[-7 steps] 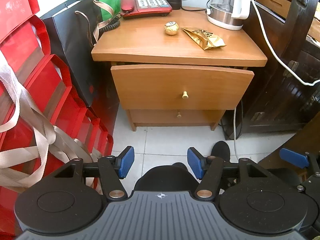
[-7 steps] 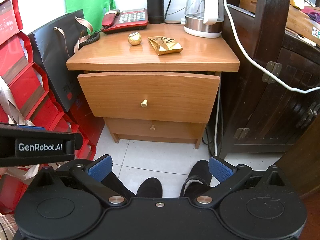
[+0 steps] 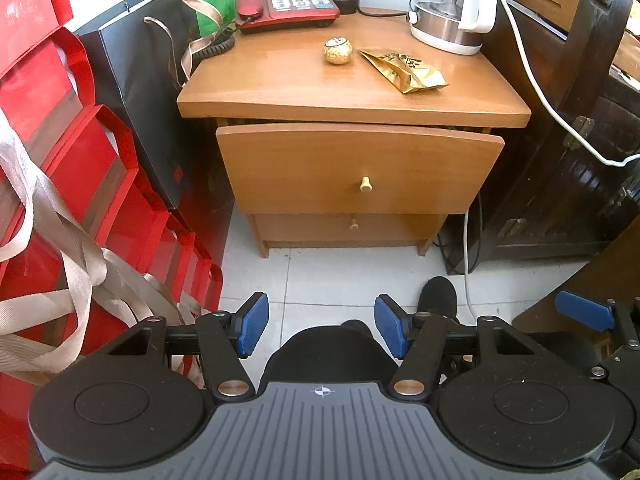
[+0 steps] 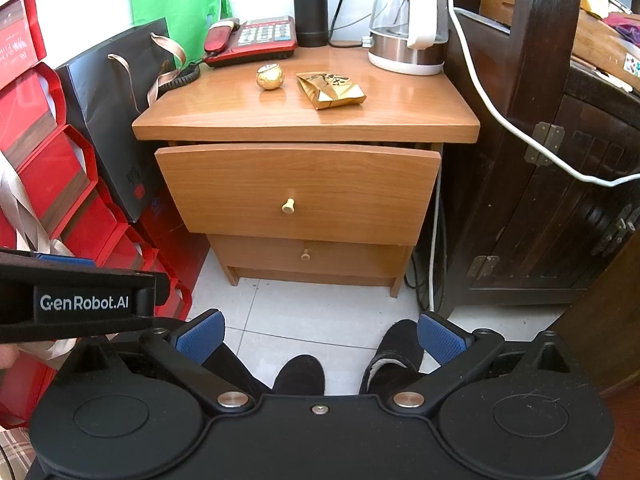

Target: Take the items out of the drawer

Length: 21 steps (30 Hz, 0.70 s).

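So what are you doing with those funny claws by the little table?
A person holds two grippers, both open and empty, low above the floor. The left gripper and right gripper face the nightstand, touching nothing. Its top drawer sticks out slightly. A gold ball and gold packet sit on top.

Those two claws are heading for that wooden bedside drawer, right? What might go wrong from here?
The top drawer's knob is small, so a hand-held gripper could slip off it. The top drawer already sits slightly out; a hard pull might shake the nightstand and roll the gold ball off. The kettle's white cord hangs close by and could snag.
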Each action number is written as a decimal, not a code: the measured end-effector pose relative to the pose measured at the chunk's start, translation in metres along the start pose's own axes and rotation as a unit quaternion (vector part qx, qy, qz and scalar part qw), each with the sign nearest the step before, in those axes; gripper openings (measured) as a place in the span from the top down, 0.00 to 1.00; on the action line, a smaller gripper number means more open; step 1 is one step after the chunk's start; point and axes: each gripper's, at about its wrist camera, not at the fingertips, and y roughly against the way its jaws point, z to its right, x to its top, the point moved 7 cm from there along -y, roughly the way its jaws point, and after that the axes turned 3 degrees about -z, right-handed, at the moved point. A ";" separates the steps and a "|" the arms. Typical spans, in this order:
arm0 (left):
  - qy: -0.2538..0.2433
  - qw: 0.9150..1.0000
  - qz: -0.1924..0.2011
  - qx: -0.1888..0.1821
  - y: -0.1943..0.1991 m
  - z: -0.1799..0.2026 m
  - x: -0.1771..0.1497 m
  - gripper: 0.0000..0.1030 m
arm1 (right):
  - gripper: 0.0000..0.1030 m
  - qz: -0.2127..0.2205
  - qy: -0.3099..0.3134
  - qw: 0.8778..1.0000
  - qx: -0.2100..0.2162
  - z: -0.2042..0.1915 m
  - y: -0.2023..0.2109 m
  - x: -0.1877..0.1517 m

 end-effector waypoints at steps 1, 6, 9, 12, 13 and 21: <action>0.000 1.000 -0.001 0.000 0.000 0.000 0.000 0.40 | 0.01 0.001 -0.001 1.000 0.001 0.000 0.000 0.000; 0.001 1.000 -0.006 0.000 -0.001 0.001 0.000 0.39 | 0.01 0.003 -0.002 1.000 0.000 -0.001 0.000 0.003; 0.003 1.000 -0.011 -0.003 -0.002 0.000 -0.001 0.39 | 0.01 0.003 -0.002 1.000 0.000 0.000 -0.002 0.000; 0.007 1.000 -0.016 -0.010 -0.004 -0.001 -0.001 0.39 | 0.01 0.002 -0.002 1.000 -0.003 0.001 -0.001 -0.001; 0.009 1.000 -0.017 -0.012 -0.004 -0.002 -0.002 0.40 | 0.01 -0.001 -0.001 1.000 -0.004 -0.001 -0.003 0.000; 0.014 0.999 -0.028 -0.014 -0.009 -0.003 -0.002 0.39 | 0.01 -0.009 -0.001 1.000 -0.005 0.000 -0.006 -0.002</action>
